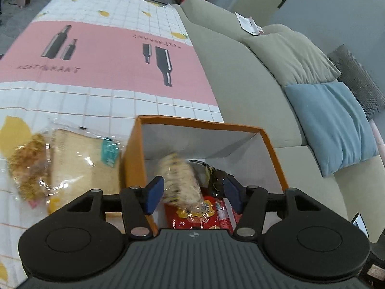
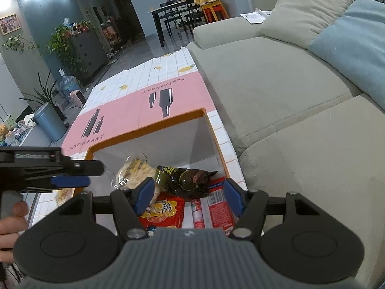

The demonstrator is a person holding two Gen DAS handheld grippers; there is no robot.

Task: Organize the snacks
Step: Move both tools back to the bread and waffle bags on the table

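Note:
An orange box [image 1: 269, 142] with white inside stands at the table's near edge and holds several snacks: a red packet [image 1: 207, 214], a dark packet [image 1: 211, 173] and a pale clear-wrapped snack [image 1: 182, 180], which is blurred between my left gripper's [image 1: 192, 190] open fingers, over the box. In the right wrist view the box [image 2: 216, 144] holds the pale snack [image 2: 134, 171], the dark packet [image 2: 185, 178] and the red packets [image 2: 166, 214]. My right gripper [image 2: 190, 192] is open and empty above them. The left gripper [image 2: 69, 181] shows at the left there.
Clear-wrapped bread and a crumbly snack [image 1: 62, 166] lie on the checked and pink tablecloth [image 1: 108, 55] left of the box. A grey sofa [image 1: 240, 84] with beige and blue cushions [image 1: 332, 122] runs along the right side.

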